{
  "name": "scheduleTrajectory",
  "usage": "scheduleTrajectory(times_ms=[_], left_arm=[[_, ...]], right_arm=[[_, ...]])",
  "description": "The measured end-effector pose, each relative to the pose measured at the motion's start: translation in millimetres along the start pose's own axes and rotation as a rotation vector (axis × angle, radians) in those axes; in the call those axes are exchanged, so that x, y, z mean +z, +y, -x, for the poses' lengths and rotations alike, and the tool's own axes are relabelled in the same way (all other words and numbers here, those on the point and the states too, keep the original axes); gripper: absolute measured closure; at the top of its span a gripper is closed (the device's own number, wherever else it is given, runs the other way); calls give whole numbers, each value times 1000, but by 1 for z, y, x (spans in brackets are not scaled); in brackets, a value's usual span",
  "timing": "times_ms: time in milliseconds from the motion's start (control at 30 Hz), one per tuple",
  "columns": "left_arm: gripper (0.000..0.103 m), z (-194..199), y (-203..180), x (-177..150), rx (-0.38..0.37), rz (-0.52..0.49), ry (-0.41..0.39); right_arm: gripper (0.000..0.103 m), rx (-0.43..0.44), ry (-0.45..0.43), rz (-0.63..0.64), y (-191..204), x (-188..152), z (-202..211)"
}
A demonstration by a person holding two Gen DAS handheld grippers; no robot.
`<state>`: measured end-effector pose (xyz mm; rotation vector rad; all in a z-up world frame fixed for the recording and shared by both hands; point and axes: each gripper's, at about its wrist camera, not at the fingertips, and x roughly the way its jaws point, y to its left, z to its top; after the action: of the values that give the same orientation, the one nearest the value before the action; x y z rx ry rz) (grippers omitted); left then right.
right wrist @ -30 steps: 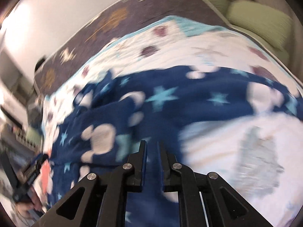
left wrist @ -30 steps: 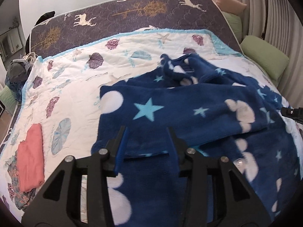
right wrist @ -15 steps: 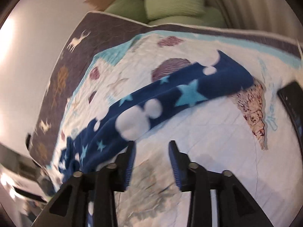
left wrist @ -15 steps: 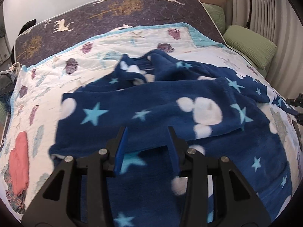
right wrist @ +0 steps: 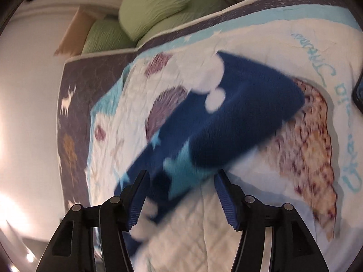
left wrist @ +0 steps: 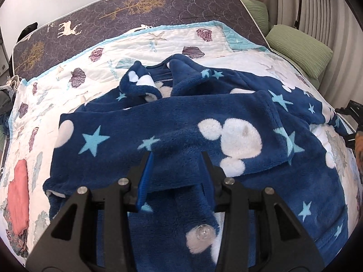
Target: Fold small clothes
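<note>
A navy fleece garment (left wrist: 204,117) with white circles and pale blue stars lies crumpled on the shell-print quilt (left wrist: 158,43). One part is folded across its middle. My left gripper (left wrist: 175,156) is closed on a thick fold of this fleece, which fills the gap between its pads near the front edge. In the blurred right wrist view, a sleeve of the same fleece (right wrist: 238,117) stretches across the quilt (right wrist: 226,226). My right gripper (right wrist: 181,176) is over the sleeve's near part. Its jaws are opening and its pads stand clear of the cloth.
A folded pink cloth (left wrist: 18,199) lies on patterned fabric at the quilt's left edge. Green pillows (left wrist: 299,47) (right wrist: 154,2) lean at the far right of the dark deer-print mattress (left wrist: 136,4). A dark flat object (right wrist: 359,95) sits at the quilt's right edge.
The right gripper let go of the fleece, rolled, dropped and opened beside the sleeve. The left gripper shifted with its fold, and the garment now lies more doubled over.
</note>
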<state>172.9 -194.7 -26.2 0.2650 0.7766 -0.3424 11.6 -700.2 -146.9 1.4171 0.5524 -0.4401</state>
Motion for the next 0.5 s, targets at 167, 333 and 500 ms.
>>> scheduleTrajectory(times_ms=[167,333,500], left_arm=[[60,-1,9,0,-2,15,-2],[60,-2,16,0,-8,37,-6],[60,-1,26,-1,-33,89,-15]], right_arm=[[90,-36,-40,21,7,15,-12],[90,18,-125,250,71,-1,7],[89,185,-135,680,182,-94,44]])
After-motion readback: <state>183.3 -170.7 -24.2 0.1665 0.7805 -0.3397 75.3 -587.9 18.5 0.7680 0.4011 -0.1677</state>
